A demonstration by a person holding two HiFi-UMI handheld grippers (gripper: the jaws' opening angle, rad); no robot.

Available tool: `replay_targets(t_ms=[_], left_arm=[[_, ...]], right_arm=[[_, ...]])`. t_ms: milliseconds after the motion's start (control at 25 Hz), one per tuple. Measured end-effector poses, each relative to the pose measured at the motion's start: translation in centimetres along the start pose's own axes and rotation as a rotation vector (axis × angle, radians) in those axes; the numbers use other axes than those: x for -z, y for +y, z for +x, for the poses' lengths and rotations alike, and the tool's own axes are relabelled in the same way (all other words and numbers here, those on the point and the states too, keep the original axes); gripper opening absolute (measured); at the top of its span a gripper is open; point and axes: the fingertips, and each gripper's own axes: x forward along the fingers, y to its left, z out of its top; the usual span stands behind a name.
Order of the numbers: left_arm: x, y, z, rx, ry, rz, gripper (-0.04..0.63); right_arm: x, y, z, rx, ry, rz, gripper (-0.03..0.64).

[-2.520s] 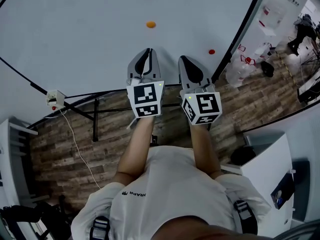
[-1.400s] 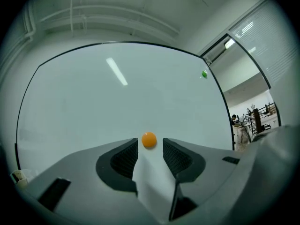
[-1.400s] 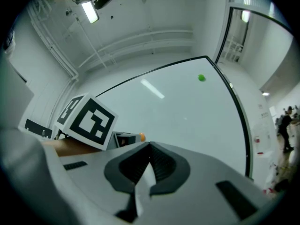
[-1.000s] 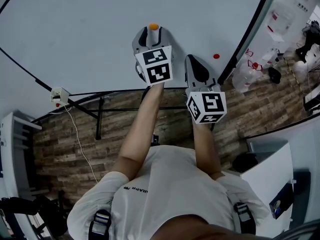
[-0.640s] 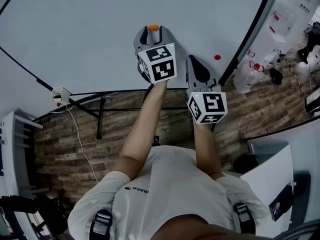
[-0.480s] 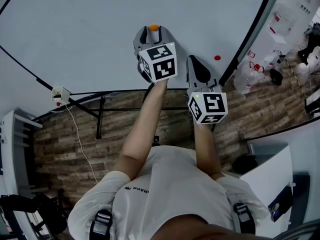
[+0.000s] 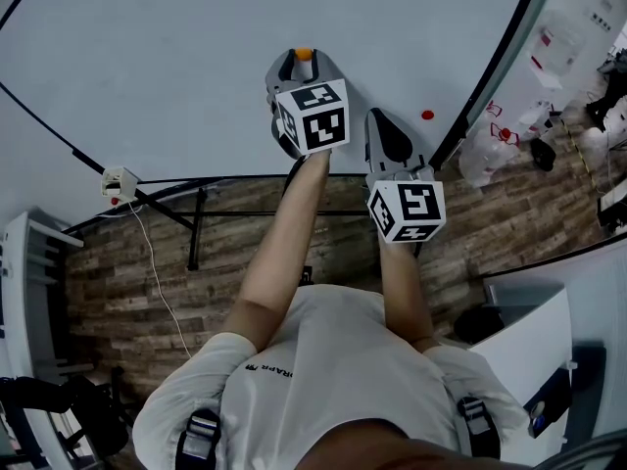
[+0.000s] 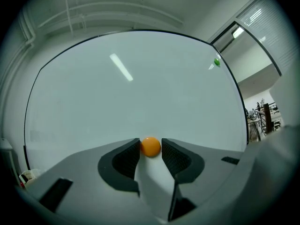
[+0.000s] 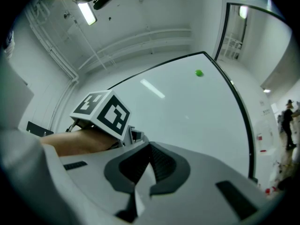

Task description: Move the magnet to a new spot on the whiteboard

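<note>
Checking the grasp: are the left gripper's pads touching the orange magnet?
Cannot tell. In the left gripper view the orange magnet sits between the jaws of the left gripper, which have just been closing; neither gap nor contact shows.

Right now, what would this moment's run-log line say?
left gripper: jaws just closing, pads on orange magnet | orange magnet: on whiteboard | right gripper: shut, empty
</note>
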Motion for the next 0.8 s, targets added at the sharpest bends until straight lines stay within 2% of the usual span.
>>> replay_targets(t_ms=[800], left_arm=[[0.1,-0.15,-0.1,0.007,-0.011,-0.004,0.12]], right_arm=[[0.43,0.15,0.17,0.004,0.009,-0.01,0.012]])
